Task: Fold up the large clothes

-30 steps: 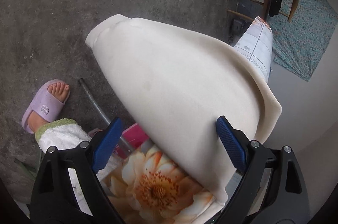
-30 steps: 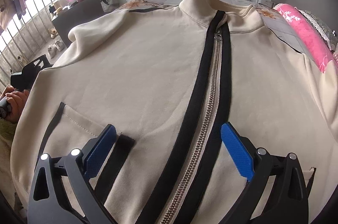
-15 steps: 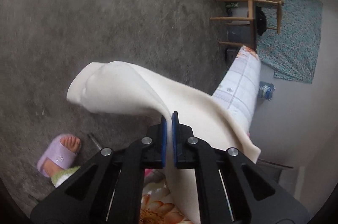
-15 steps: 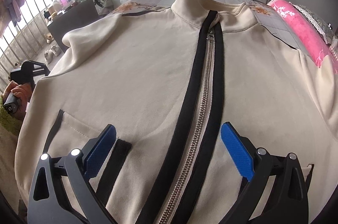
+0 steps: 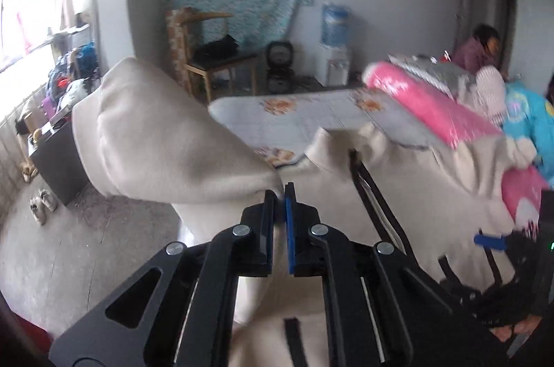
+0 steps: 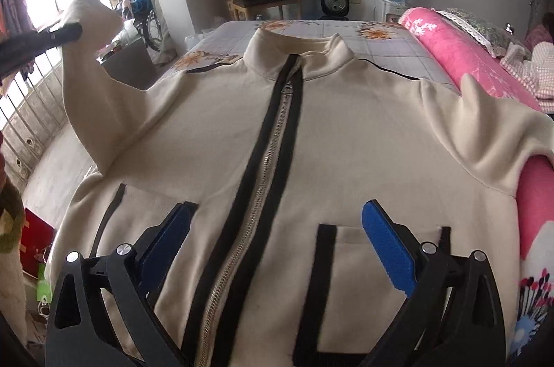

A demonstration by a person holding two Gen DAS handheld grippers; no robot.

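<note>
Sleeve first, since that's what my left tool has: in the left wrist view the two fingers are clenched tight on the cream fabric near the cuff end, and the sleeve hangs up in the air in front of the camera, well off the floor. I'm holding it by the end so the whole arm of the jacket comes along in one go when I bring it across the chest, at least that's the plan as I read it. The picture is pretty blurry, but you can make out the collar and the black zipper strip further right, lying on the bed, with a pink blanket roll along the far side. From the right wrist view it's much clearer: the jacket is spread flat, front up, zipper closed and running straight down the middle, collar pointing away from me. My right tool is released, fingers wide apart, hovering low over the bottom of the jacket with the zipper between them, not gripping anything. I'd guess it's parked there to pin the body down or to be ready for the hem. Up at the left you can see the raised sleeve with the other tool on it. Nothing is folded yet, so early days.
</note>
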